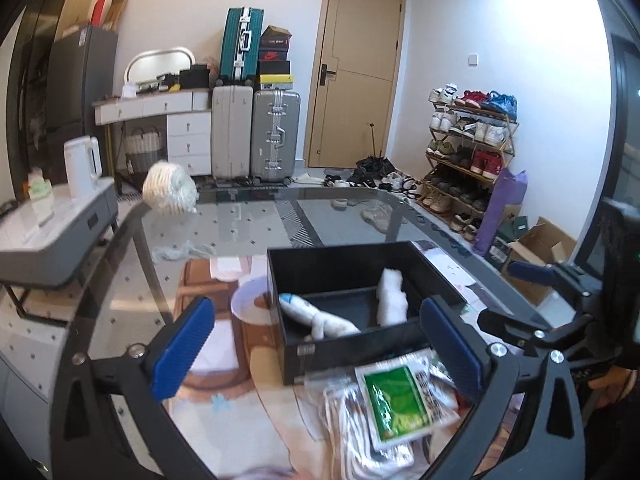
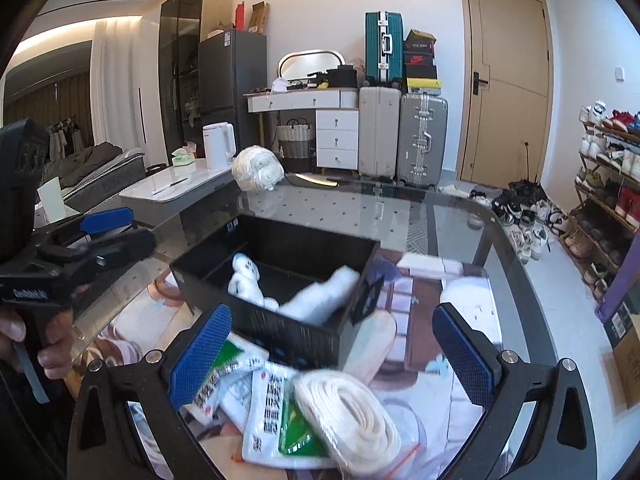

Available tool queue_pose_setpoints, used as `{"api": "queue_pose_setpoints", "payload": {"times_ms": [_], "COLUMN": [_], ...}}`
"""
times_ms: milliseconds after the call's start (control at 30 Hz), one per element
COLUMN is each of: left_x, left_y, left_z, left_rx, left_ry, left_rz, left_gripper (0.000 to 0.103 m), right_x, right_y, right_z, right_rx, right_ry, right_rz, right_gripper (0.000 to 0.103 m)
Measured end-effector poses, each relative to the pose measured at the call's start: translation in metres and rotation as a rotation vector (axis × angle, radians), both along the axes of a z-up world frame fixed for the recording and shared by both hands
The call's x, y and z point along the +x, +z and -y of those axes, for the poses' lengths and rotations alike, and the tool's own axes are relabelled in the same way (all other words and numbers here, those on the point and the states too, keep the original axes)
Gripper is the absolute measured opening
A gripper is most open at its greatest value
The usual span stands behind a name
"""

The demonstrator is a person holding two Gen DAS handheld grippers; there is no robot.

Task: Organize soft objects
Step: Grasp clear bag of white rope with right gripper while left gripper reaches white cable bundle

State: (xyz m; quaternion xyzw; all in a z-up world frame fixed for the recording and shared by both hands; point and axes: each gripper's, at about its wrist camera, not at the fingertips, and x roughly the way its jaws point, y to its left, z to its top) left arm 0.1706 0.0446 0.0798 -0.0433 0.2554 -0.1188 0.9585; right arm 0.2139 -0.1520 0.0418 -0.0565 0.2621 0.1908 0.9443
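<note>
black box (image 1: 360, 276) beyond spread left gripper (image 1: 316, 344), empty

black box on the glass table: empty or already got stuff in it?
Not empty. The black box holds two white soft items: one in the near compartment, another leaning over the divider. It is open-topped.

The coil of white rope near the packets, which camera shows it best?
The right wrist view. The coil of white rope lies whole and close there, just ahead of the open right gripper, on the packets. In the left wrist view only blurred white loops show at the bottom edge, under a green packet.
</note>
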Motion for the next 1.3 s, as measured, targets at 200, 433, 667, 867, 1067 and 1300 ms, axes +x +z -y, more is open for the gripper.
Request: {"api": "queue_pose_setpoints", "payload": {"times_ms": [200, 433, 667, 867, 1067, 1300], "left_x": [-0.021, -0.038, -0.051, -0.057, -0.061, -0.063], "left_y": [-0.007, -0.026, -0.038, -0.051, -0.064, -0.073], "left_z": [-0.012, -0.009, -0.003, 0.002, 0.002, 0.011], "left_rx": [0.0, 0.034, 0.047, 0.066, 0.066, 0.085], "left_ry": [-0.001, -0.007, -0.034, -0.057, -0.063, -0.111], "left_rz": [-0.003, -0.038, -0.077, -0.127, -0.175, -0.205], "left_gripper": [0.103, 0.103, 0.103, 0.103, 0.103, 0.103], "right_x": [-0.017, -0.032, -0.036, -0.028, -0.015, 0.004], "right_y": [-0.005, -0.011, -0.023, -0.032, -0.047, -0.056], "right_z": [0.013, 0.022, 0.037, 0.044, 0.043, 0.032], "right_rx": [0.023, 0.006, 0.012, 0.001, -0.015, -0.033], "right_ry": [0.008, -0.006, -0.026, -0.027, -0.004, 0.029], "right_rz": [-0.009, -0.009, -0.059, -0.121, -0.195, -0.255], "right_gripper": [0.102, 0.102, 0.102, 0.102, 0.102, 0.097]}}
